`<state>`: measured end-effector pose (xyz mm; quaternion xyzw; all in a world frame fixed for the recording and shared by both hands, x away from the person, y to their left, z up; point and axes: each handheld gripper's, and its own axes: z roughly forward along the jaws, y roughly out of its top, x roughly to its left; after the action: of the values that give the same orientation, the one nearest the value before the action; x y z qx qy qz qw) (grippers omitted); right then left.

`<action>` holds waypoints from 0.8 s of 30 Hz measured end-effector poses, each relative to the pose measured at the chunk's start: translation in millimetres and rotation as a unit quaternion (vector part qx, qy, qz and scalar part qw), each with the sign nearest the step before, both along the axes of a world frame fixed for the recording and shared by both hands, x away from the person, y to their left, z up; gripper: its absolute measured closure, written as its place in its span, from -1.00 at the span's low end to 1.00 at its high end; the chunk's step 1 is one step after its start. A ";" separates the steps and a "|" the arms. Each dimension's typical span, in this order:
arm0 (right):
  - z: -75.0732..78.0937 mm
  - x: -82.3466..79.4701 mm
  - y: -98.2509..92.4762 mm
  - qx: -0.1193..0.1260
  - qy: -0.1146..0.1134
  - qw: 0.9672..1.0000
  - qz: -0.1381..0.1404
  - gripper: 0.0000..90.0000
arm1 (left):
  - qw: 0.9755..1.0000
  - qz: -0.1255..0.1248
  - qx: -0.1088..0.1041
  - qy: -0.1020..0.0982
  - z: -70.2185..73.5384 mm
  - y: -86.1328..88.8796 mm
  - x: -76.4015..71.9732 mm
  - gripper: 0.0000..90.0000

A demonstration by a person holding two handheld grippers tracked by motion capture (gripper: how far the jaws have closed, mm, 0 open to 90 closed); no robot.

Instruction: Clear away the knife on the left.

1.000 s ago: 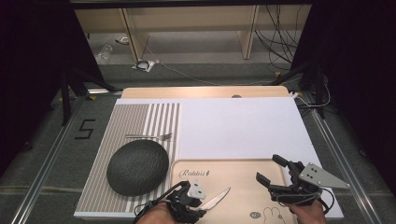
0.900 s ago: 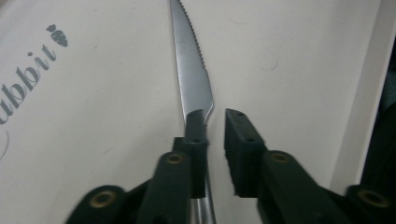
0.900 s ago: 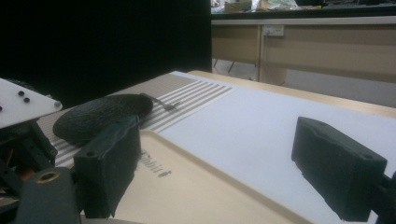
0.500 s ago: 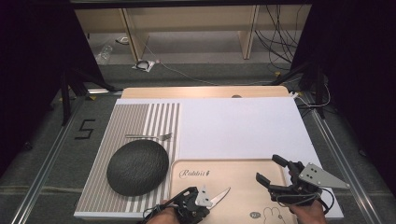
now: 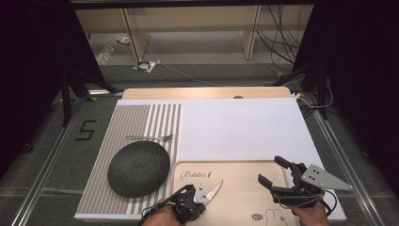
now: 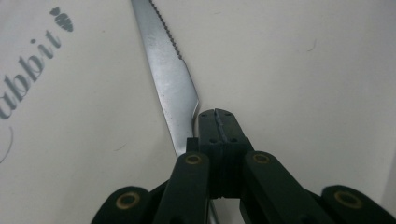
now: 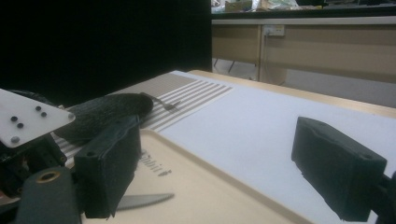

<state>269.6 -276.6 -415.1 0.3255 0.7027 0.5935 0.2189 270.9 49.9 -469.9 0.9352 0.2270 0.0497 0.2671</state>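
Observation:
A steel knife (image 5: 214, 189) with a serrated blade lies on the beige tray (image 5: 240, 202) printed "Rabbit". My left gripper (image 5: 194, 200) is low over the tray's near left part, its jaws pressed together. In the left gripper view the knife (image 6: 168, 70) runs out from beside and under the left jaw of that gripper (image 6: 217, 119), not from the seam between the pads. My right gripper (image 5: 272, 170) hovers open over the tray's right part with nothing between its jaws. The right gripper view shows that gripper (image 7: 224, 172) wide open and the blade's tip (image 7: 140, 200) on the tray (image 7: 196, 186).
A dark textured dome (image 5: 139, 168) sits on the striped mat (image 5: 155, 117) left of the tray, with a fork (image 5: 150, 137) just behind it. A white mat (image 5: 240, 127) covers the table beyond the tray. The table's edges are close on the right and near sides.
The left gripper's jaws have come together beside the knife, and the blade's tip has shifted slightly up and to the left. The right gripper has not moved.

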 end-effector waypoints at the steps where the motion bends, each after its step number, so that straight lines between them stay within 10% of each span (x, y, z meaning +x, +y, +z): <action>1: 0.0 0.0 0.0 0.000 0.000 1.000 0.000 -0.63 | 1.000 0.002 0.001 0.001 0.2 1.7 1.2 0.99; 24: 0.1 0.0 0.1 0.002 -0.003 1.000 0.002 -0.63 | 0.998 0.066 0.021 0.004 2.1 29.7 15.8 0.99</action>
<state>269.5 -276.5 -415.0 0.3226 0.7018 0.5961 0.2193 286.7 79.5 -467.8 0.9237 0.2884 0.0682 0.2428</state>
